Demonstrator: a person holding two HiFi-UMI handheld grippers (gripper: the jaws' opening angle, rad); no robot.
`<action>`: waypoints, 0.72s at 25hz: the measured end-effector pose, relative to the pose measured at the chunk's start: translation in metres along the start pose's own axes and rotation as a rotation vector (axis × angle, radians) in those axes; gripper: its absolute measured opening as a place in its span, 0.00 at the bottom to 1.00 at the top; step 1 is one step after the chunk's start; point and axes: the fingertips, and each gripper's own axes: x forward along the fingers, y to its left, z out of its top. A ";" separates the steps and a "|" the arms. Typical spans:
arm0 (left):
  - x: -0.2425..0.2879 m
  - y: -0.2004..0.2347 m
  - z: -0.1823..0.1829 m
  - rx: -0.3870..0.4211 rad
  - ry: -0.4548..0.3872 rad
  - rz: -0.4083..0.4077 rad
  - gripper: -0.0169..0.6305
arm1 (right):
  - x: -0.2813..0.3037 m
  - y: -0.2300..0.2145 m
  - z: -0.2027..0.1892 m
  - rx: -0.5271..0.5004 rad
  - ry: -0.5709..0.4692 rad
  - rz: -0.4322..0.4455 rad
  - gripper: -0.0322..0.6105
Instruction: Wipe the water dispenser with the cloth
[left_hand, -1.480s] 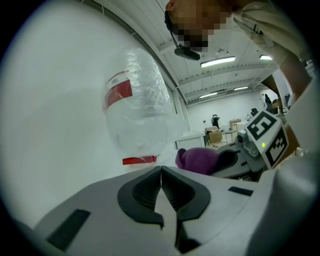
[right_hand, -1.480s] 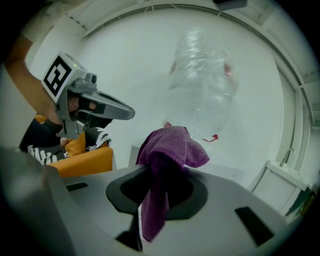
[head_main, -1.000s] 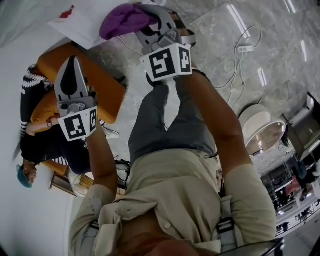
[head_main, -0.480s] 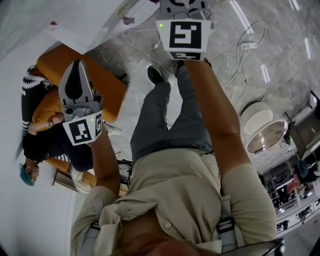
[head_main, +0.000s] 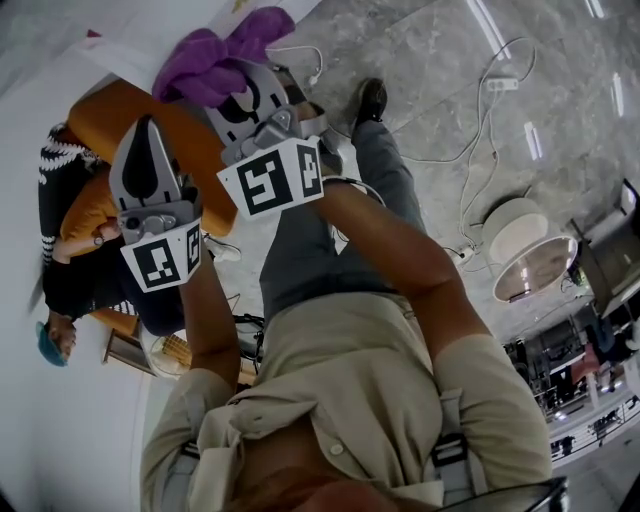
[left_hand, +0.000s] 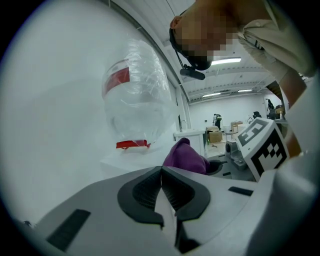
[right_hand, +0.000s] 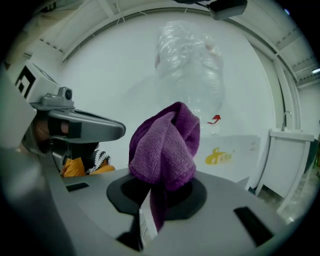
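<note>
In the head view, the left gripper (head_main: 148, 135) is held over an orange padded seat (head_main: 215, 185), its black jaws pressed together with nothing between them. The right gripper (head_main: 232, 92) is raised just beside it and is turned toward the white water dispenser (head_main: 160, 35) at the top edge. A crumpled purple terry cloth (head_main: 215, 58) is pinched in its jaws and is seen against the dispenser's edge; whether the two touch cannot be told. A seated person (head_main: 62, 180) in a striped sleeve is seen beside the seat, and a white cable (head_main: 468, 110) is laid across the grey marble floor (head_main: 420, 60).

In the left gripper view, the left gripper (left_hand: 161, 172) is shown with its jaws shut flat on each other and empty. Beyond them a clear plastic bottle (left_hand: 135, 95) with a red label is stood neck down on the white water dispenser (left_hand: 122, 162). The purple terry cloth (left_hand: 186, 157) is seen just right of the bottle's neck, low and near the dispenser's top.

In the right gripper view, the purple terry cloth (right_hand: 165, 145) is gripped by its lower end in the right gripper (right_hand: 156, 192) and is bunched upright above the jaws. Behind it, the clear plastic bottle (right_hand: 192, 65) and the dispenser's white front (right_hand: 240, 145), marked with a yellow logo, are seen; the left gripper (right_hand: 82, 125) is seen at the left
</note>
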 end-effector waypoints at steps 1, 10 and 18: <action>-0.001 0.000 0.000 0.002 -0.004 0.006 0.05 | 0.000 0.003 -0.001 -0.012 -0.004 0.011 0.16; -0.002 -0.004 -0.017 -0.025 -0.053 0.007 0.05 | -0.009 -0.098 -0.008 0.094 -0.037 -0.270 0.16; -0.019 -0.003 -0.040 -0.039 -0.065 0.029 0.05 | 0.001 -0.014 -0.003 0.046 -0.152 -0.175 0.16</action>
